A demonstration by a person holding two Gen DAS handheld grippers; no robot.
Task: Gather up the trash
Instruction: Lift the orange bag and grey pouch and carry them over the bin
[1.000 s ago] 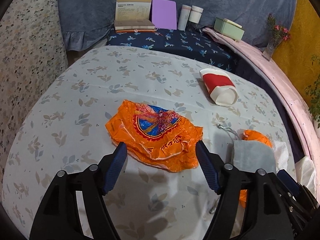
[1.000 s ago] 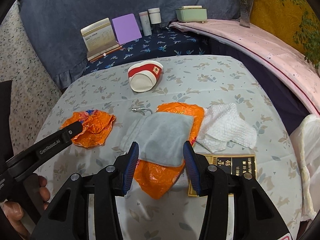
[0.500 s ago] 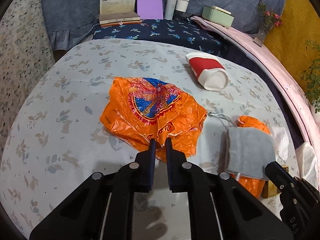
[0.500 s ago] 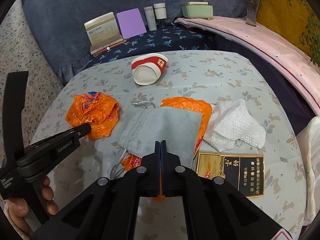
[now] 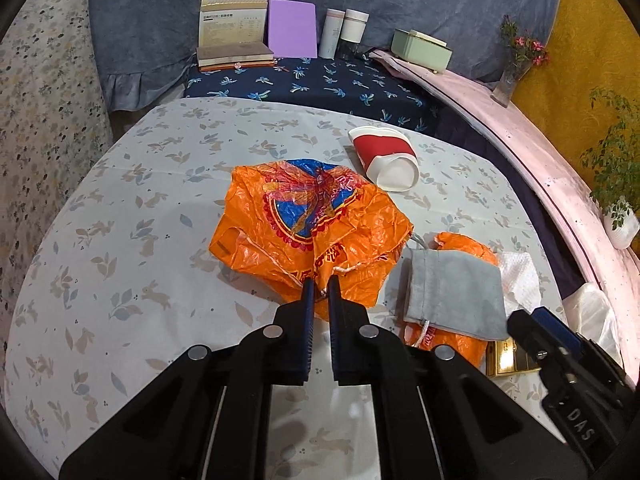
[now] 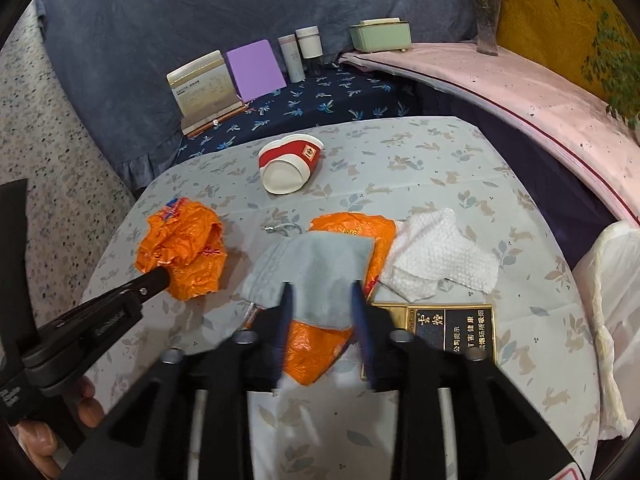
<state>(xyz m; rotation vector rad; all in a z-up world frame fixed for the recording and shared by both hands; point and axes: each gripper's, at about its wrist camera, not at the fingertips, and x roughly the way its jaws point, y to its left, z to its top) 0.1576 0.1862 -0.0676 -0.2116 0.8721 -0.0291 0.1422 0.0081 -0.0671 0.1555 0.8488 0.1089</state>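
Crumpled orange plastic bag w/ blue-red print (image 5: 316, 224) lies mid-table; left gripper (image 5: 319, 292), wide 1 s ago, now nearly closed, pinching its near edge. Right gripper (image 6: 322, 308), closed 0.5 s ago, reopened over grey cloth pouch (image 6: 316, 268) at 3 o'clock. Bag probably ready to lift.

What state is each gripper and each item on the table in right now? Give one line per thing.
left gripper: shut on the orange bag's edge.
right gripper: open, around the grey pouch.
orange bag: crumpled, pinched.
grey pouch: flat, on a second orange wrapper.
paper cup: tipped on its side.
white tissue: crumpled.
gold-black card: flat.
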